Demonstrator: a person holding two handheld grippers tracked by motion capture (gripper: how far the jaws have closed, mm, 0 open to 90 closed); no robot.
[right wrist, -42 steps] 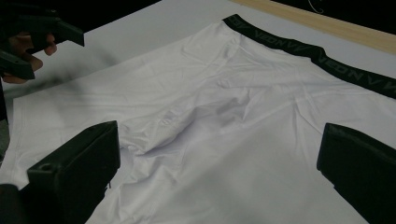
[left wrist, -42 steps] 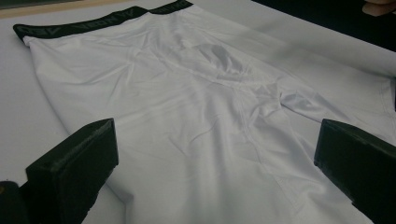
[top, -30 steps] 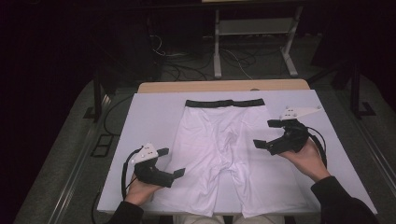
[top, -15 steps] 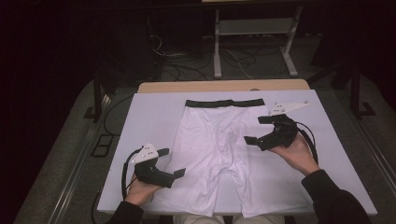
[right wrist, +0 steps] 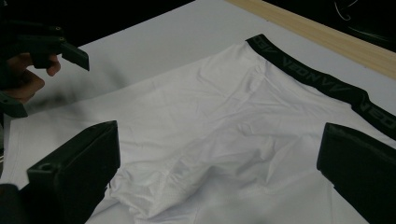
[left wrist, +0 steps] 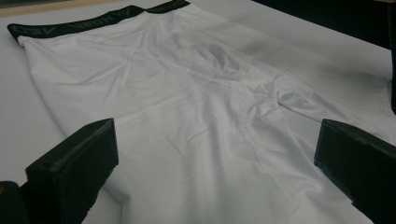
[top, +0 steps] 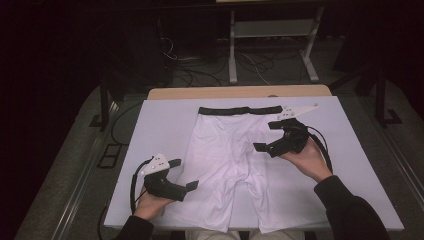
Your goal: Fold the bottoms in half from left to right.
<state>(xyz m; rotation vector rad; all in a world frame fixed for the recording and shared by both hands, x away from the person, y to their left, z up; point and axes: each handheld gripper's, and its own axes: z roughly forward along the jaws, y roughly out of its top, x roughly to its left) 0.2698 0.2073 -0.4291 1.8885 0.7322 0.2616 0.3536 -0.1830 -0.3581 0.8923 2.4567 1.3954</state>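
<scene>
Left gripper [top: 187, 173]: sat at the lower left of the high view, held in a hand [top: 150, 205] at the near table edge; its jaws stood wide apart and held nothing, over the outer edge of the shorts' left leg.
Left gripper view: the two black jaws rose at the bottom corners, with white cloth lying flat between them.
Shorts [top: 235, 165]: white, spread flat in the middle of the high view, leg hems at the near edge of the table, waistband at the far end.
Near edge: the leg hems reached just to the front edge of the white table cover [top: 355, 150], and a strip of pale cloth showed below it at the bottom centre of the frame.
Right gripper [top: 266, 135]: was right of centre in the high view, held in a hand [top: 307, 160] above the upper right part of the shorts; jaws wide apart, nothing between them.
Right gripper view: the jaws framed the rumpled crotch seam; the other gripper and hand showed in the upper left corner.
Waistband [top: 240, 110]: black, with grey lettering that showed mirrored or upside down in both gripper views [right wrist: 303, 70]; I could not read it with certainty.
Open room: bare cover lay on both sides of the shorts, wider on the right of the frame.
Far edge: a strip of bare wood [top: 240, 92] ran behind the cover at the upper centre, and beyond it lay dark floor with cables and a metal stand [top: 270, 30].
</scene>
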